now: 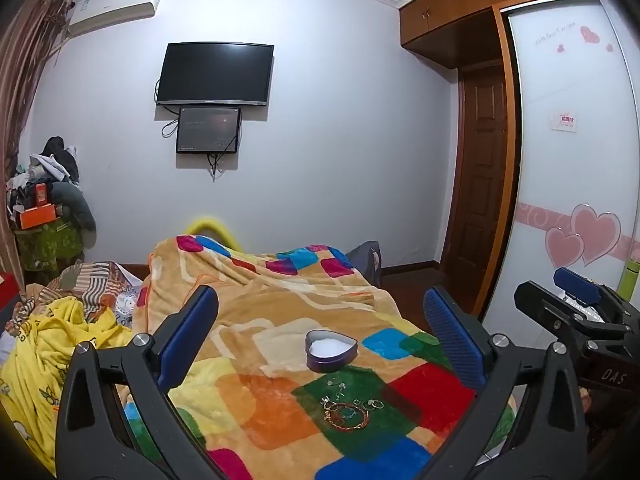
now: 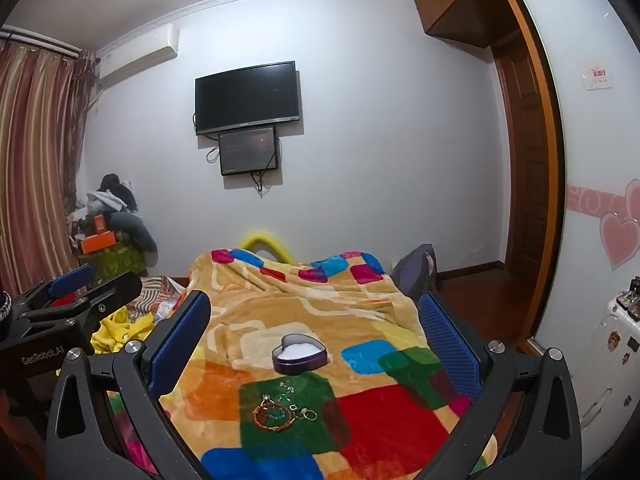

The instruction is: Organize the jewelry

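I had my left gripper (image 1: 320, 344) spread wide and gripping nothing, my right gripper (image 2: 314, 340) likewise wide and empty, both hovering above the near edge of the blanket (image 1: 280, 304). Nearest lay the bracelet (image 1: 346, 416) on a green patch, with small rings (image 1: 374, 403) just beside it and tiny earrings (image 2: 287, 387) a little farther in. Beyond them sat the heart-shaped tin (image 1: 331, 350), lid off, white-lined, toward the blanket's middle. Farthest, the television (image 1: 216, 74) hung on the wall.
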A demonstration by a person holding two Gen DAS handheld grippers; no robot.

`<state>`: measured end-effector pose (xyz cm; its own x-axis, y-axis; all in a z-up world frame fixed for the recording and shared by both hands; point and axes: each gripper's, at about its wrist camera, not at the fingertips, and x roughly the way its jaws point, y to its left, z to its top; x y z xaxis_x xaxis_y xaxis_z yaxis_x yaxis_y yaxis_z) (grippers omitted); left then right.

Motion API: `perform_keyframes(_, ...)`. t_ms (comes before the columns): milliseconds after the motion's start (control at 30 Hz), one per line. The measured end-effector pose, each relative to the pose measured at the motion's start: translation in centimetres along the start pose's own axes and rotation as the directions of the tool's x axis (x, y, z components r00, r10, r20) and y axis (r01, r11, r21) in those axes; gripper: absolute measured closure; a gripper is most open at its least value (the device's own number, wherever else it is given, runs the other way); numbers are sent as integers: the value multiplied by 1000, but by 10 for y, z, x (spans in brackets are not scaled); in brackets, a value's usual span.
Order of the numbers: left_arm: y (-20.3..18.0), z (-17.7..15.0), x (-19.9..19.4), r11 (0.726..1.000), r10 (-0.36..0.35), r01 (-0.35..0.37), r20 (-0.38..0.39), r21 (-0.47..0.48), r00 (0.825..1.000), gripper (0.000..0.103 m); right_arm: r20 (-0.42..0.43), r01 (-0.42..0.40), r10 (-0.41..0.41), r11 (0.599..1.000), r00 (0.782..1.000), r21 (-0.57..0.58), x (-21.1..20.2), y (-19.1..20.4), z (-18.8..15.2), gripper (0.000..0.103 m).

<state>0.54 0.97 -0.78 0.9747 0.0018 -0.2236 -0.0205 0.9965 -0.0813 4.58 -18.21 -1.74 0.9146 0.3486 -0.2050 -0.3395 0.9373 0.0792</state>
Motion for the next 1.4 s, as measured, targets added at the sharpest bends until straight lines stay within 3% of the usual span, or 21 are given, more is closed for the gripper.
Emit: perform_keyframes(1400, 4, 2, 1, 1000, -8, 8, -12, -15, 1000, 0, 0, -14, 14, 1000, 1000, -16, 3, 1, 5, 0)
